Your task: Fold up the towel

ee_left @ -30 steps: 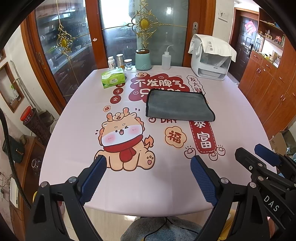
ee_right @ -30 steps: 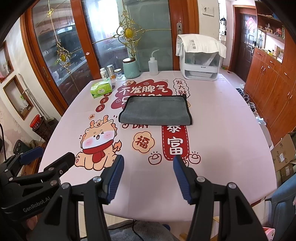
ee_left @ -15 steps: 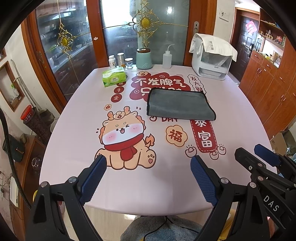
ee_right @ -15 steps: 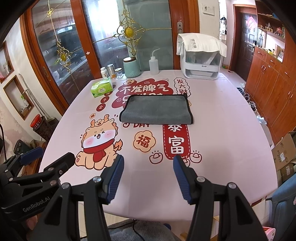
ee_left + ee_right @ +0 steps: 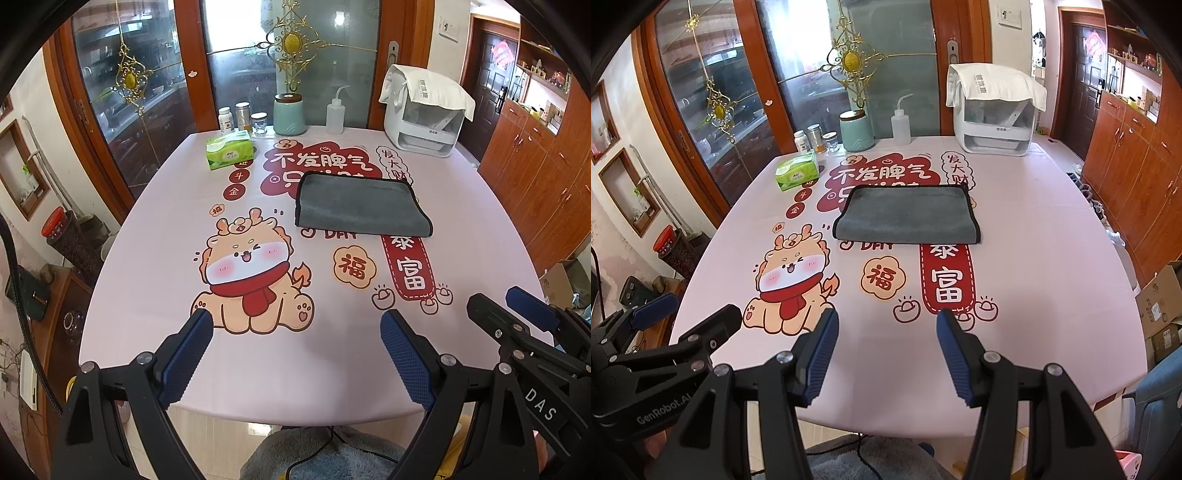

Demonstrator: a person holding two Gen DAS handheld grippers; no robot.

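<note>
A grey towel (image 5: 360, 205) lies folded flat on the pink printed tablecloth (image 5: 147, 258), past the middle of the table; it also shows in the right wrist view (image 5: 907, 216). My left gripper (image 5: 295, 325) is open and empty above the table's near edge, well short of the towel. My right gripper (image 5: 888, 321) is open and empty, also at the near edge. The right gripper shows at the left wrist view's right side (image 5: 517, 314), and the left gripper at the right wrist view's left side (image 5: 683, 317).
At the far edge stand a green tissue pack (image 5: 229, 149), small jars (image 5: 242, 118), a teal canister (image 5: 290, 112), a squeeze bottle (image 5: 335, 114) and a white appliance draped with cloth (image 5: 424, 110). Wooden cabinets (image 5: 546, 177) stand to the right, glass doors behind.
Both grippers have drawn back and up very slightly from the table; the towel has not moved and both stay open.
</note>
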